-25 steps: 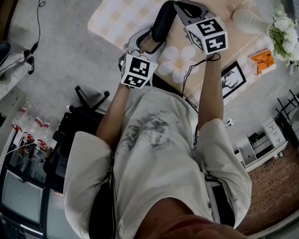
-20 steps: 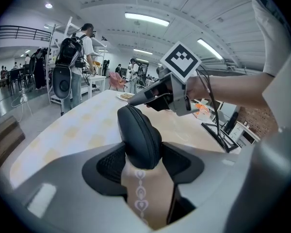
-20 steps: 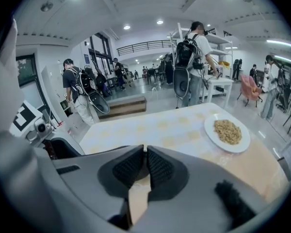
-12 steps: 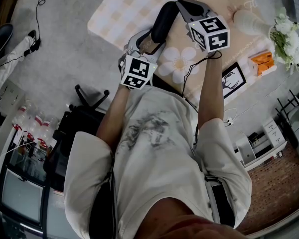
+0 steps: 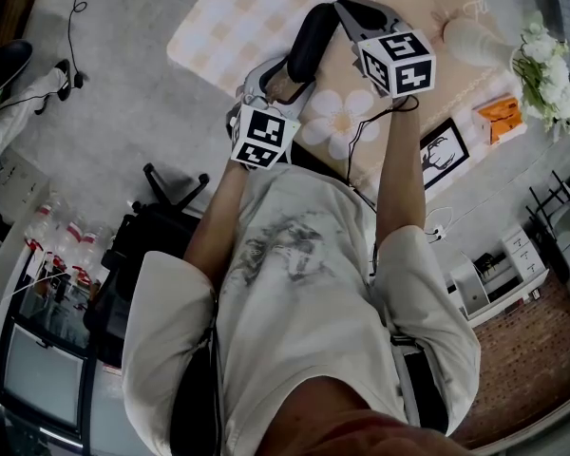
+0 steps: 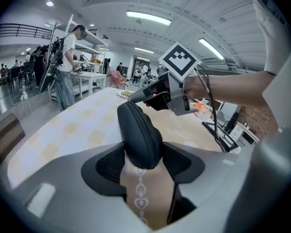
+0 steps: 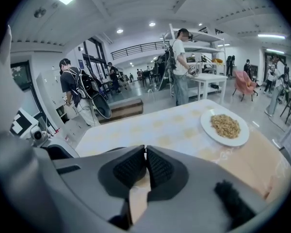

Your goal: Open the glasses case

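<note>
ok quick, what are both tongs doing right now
left tongs: closed on the case
right tongs: closed, nothing seen between them

The glasses case is black, the tablecloth checked pale yellow and white.

Long white ceiling strip lights flood the hall evenly from overhead, leaving only soft shadows on the pale checked tablecloth. The head view is duller and greyer. Both gripper views bow strongly toward black, vignetted corners. The black oval glasses case, close to the lens, looks slightly soft with a faint sheen.
</note>
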`<state>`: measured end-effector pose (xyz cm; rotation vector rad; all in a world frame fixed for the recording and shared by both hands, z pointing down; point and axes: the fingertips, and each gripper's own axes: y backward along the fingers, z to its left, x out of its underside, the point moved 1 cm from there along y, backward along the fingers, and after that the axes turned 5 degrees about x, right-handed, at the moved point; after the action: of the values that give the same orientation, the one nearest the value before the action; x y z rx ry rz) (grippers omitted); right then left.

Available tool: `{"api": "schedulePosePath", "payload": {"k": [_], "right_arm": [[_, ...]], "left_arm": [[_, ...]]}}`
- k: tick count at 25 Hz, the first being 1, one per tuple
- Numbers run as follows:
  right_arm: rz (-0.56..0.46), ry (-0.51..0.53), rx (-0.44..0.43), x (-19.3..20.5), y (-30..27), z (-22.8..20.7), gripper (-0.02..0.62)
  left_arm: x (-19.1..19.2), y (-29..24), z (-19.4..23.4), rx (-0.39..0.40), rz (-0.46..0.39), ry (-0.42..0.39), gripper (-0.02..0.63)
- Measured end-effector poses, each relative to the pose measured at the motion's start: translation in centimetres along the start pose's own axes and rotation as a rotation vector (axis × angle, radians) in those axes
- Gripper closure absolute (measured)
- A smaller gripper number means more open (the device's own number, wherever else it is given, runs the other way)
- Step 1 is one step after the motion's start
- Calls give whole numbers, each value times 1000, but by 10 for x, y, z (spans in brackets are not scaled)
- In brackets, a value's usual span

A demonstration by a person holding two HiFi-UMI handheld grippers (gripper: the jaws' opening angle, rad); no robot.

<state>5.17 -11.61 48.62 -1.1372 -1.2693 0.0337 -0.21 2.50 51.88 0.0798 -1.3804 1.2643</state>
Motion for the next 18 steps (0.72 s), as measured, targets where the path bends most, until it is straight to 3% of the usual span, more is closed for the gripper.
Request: {"api": "schedulePosePath", "payload": {"k": [5, 7, 10, 18], "right_arm": [[-31, 50, 57, -1, 12, 11, 571], [-49, 54, 61, -2, 18, 19, 501], [-58, 69, 67, 2, 25, 31, 483], [-66, 62, 88, 8, 27, 33, 485]], "left_arm": [[3, -4, -4, 12, 3, 10, 345], [2, -6, -4, 9, 1, 14, 344], [5, -9, -5, 7, 5, 15, 342], [1, -3, -6, -8, 10, -10, 339]]}}
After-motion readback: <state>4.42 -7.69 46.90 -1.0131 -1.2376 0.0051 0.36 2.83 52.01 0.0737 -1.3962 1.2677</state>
